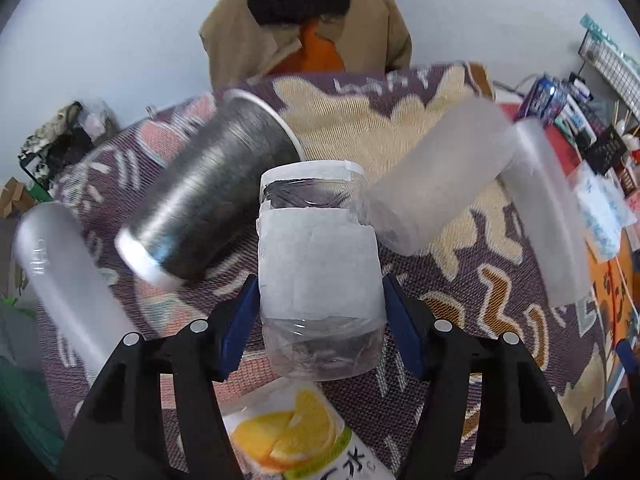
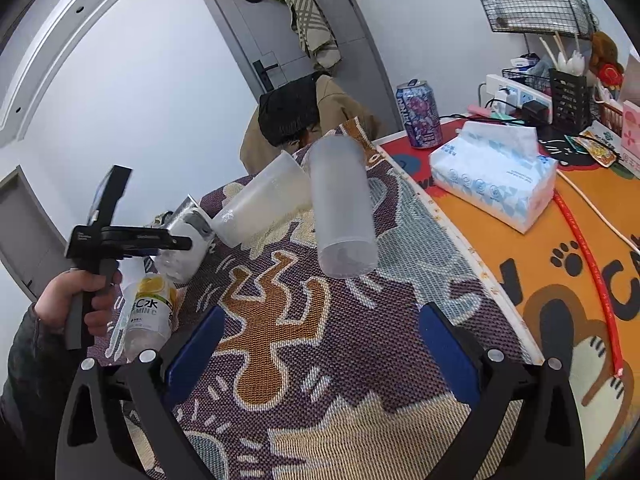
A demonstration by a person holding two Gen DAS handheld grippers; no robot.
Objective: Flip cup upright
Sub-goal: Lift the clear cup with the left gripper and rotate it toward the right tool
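Observation:
My left gripper (image 1: 318, 312) is shut on a clear plastic cup wrapped in white paper (image 1: 318, 264), with a blue pad on each side of it. The cup points away from me, its open mouth far. In the right wrist view the left gripper (image 2: 176, 244) holds that cup (image 2: 184, 256) low over the woven mat. My right gripper (image 2: 316, 344) is open and empty above the mat (image 2: 304, 344), nearer than a frosted cup lying on its side (image 2: 340, 208).
A silver cup (image 1: 208, 196) lies on its side at left, frosted cups (image 1: 436, 176) at right and far left (image 1: 68, 280). A lemon drink bottle (image 1: 296, 436) lies below the held cup. A tissue pack (image 2: 492, 176) and can (image 2: 418, 114) stand on the table at right.

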